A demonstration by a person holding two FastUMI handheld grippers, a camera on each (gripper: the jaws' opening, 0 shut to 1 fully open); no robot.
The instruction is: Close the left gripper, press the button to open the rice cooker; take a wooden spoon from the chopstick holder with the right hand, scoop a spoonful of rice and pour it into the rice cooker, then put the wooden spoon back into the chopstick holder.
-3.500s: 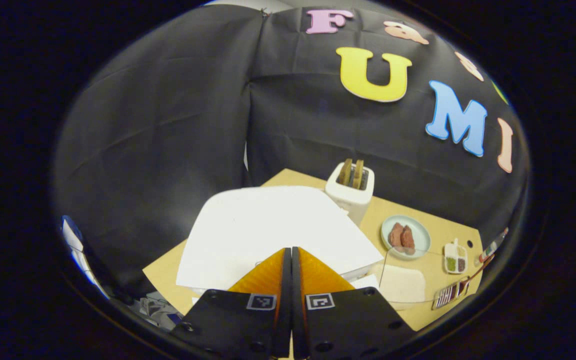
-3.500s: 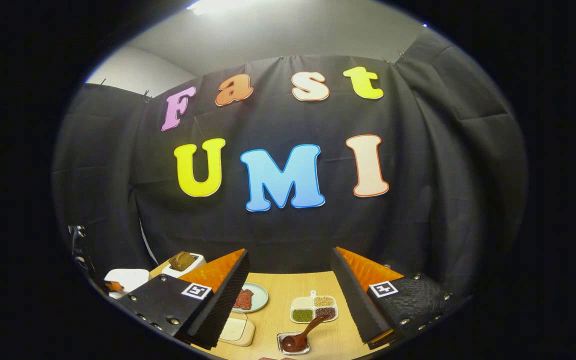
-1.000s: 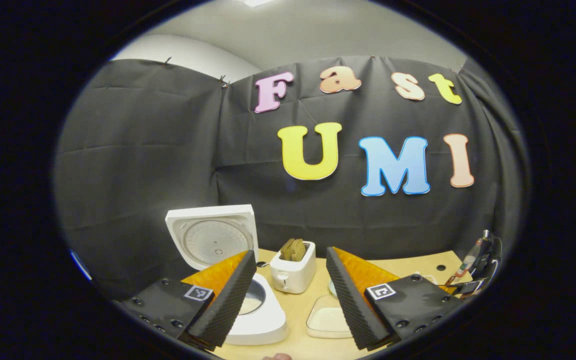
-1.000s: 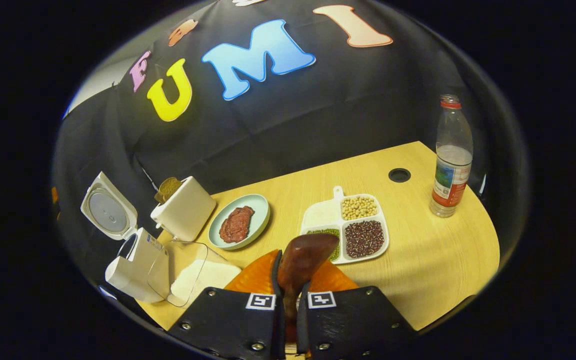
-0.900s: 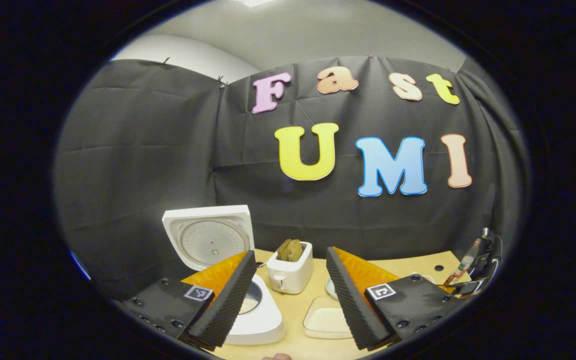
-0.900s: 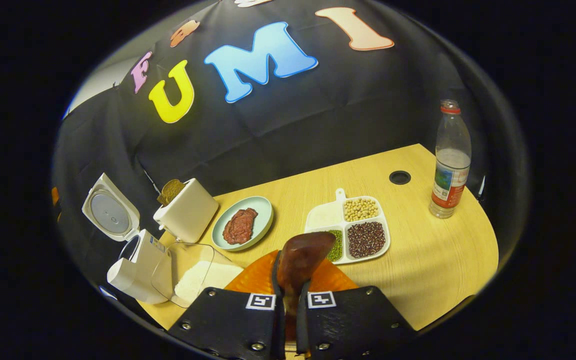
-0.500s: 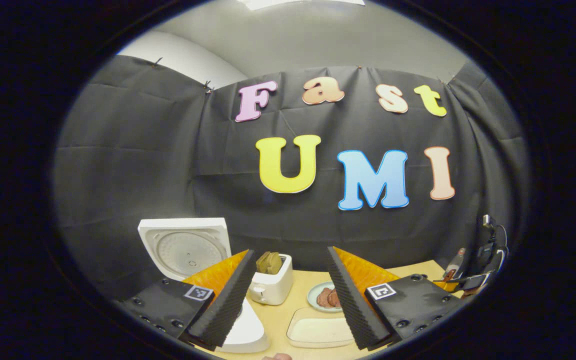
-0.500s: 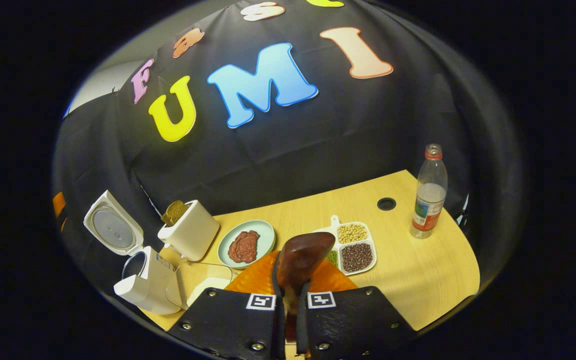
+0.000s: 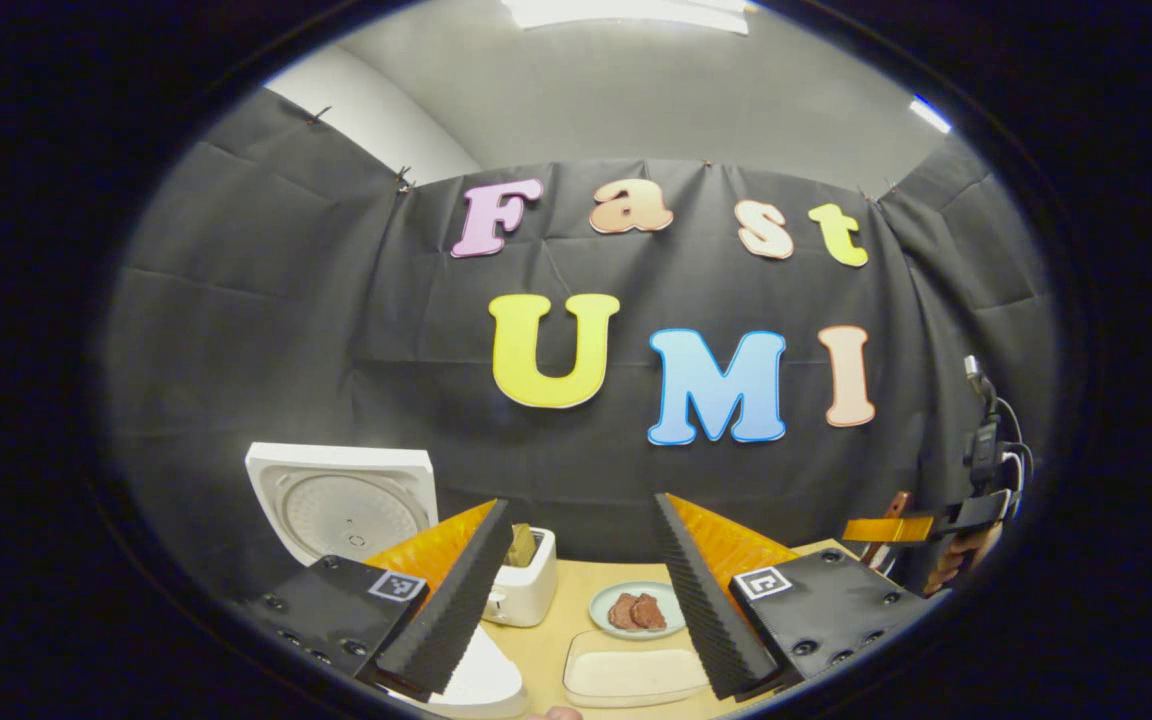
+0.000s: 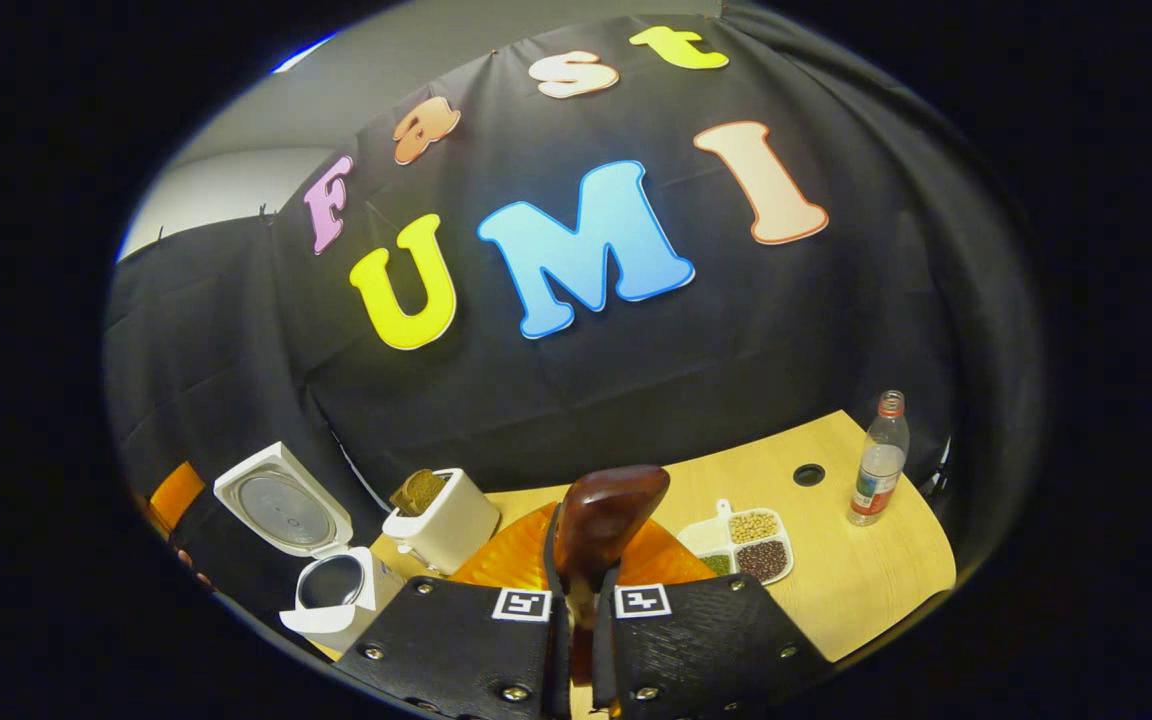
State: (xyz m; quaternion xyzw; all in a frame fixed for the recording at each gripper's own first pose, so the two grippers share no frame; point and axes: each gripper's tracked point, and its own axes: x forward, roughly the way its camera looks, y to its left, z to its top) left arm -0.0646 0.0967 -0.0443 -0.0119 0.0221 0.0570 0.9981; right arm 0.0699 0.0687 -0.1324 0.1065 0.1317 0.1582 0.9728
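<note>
The wooden spoon (image 10: 608,512) sticks up between the fingers of my right gripper (image 10: 584,545), which is shut on its handle; its dark bowl is raised above the table. The white rice cooker (image 10: 334,592) stands open at the lower left, lid (image 10: 281,510) upright. In the left gripper view the lid (image 9: 341,510) rises at the left and the cooker body (image 9: 484,682) sits under my left finger. My left gripper (image 9: 578,502) is open and holds nothing, well above the table. A clear rice container (image 9: 631,675) lies in front of it.
A white toaster (image 10: 441,530) holding toast stands beside the cooker. A plate of meat (image 9: 636,608) lies behind the rice container. A divided bean tray (image 10: 746,545), a table hole (image 10: 808,474) and a water bottle (image 10: 876,460) sit to the right.
Since 3.5 s ago the cooker lid has opened, my left gripper has opened and my right has shut on the spoon. Over the last second both grippers have tilted upward, the right one rising.
</note>
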